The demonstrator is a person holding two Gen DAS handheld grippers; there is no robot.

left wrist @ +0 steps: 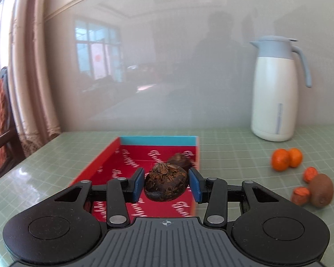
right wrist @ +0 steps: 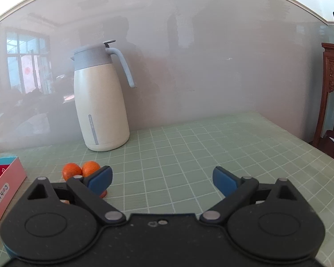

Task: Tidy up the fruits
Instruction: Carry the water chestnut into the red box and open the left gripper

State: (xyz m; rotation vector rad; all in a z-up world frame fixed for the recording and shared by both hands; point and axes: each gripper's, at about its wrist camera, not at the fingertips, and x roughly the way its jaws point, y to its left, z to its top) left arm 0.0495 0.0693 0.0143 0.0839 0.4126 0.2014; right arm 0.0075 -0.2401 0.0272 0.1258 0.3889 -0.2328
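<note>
A white jug [left wrist: 276, 89] stands at the bench [left wrist: 233, 155] rear. On the bench lie two oranges [left wrist: 286, 159], two carrot pieces [left wrist: 305, 184] and one kiwi [left wrist: 321, 190]. The left tool [left wrist: 166, 183] grips one dark fruit [left wrist: 165, 184] above the red box [left wrist: 131, 162], which contains one similar fruit [left wrist: 180, 159]. The right tool [right wrist: 162, 180] is empty, jaws wide apart, oranges just left.

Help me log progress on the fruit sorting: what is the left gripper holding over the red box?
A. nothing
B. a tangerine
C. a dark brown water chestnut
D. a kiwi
C: the left gripper's blue pads clamp a dark brown water chestnut above the red box.
</note>
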